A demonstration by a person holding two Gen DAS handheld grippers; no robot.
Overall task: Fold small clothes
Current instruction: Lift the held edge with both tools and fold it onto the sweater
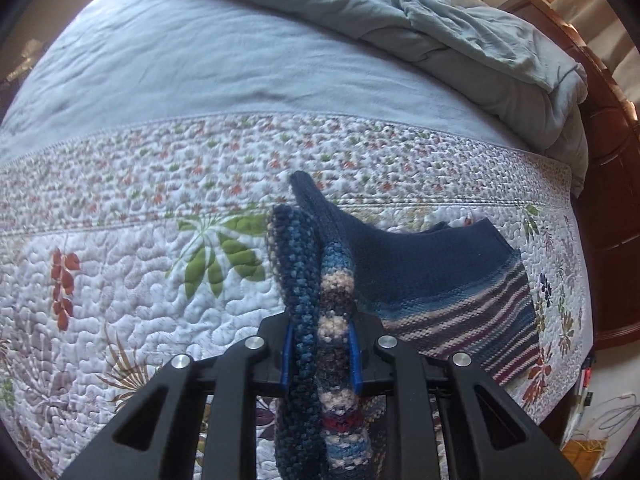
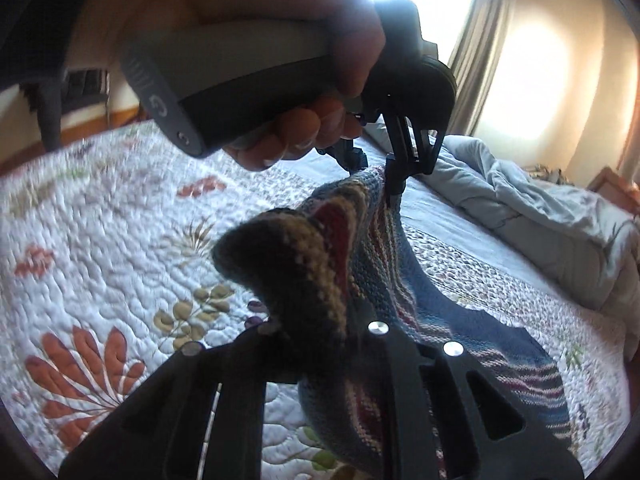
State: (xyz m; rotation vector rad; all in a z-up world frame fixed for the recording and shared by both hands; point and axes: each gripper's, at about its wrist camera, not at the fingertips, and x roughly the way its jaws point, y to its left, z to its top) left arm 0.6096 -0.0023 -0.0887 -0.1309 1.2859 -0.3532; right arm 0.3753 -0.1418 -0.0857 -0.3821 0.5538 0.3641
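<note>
Both claws grip the same garment. Left claw (image 1: 320, 344) is closed down on a bunched edge of the small blue knitted sweater with cream, maroon and grey stripes (image 1: 432, 264); its blue-padded fingers (image 1: 289, 354) press the thick folded knit from either side, so the gap is only as wide as the fabric. Right claw (image 2: 316, 340), seen in its own view, is likewise clamped on a rolled striped hem, though the knit covers the tips and the exact gap cannot be told.

From the left claw the sweater runs forward and to the right, its long axis slanting down to the white floral quilted bedspread (image 1: 120, 280), where the navy body and striped band lie. The lifted edge hangs between the two claws, the left one sitting just beyond the right in the right wrist view, held by the person's hand (image 2: 280, 80). A crumpled grey-blue duvet (image 1: 440, 20) lies well apart at the bed's far side.

The fold likely turns on carrying this raised edge across the part lying on the bedspread.
</note>
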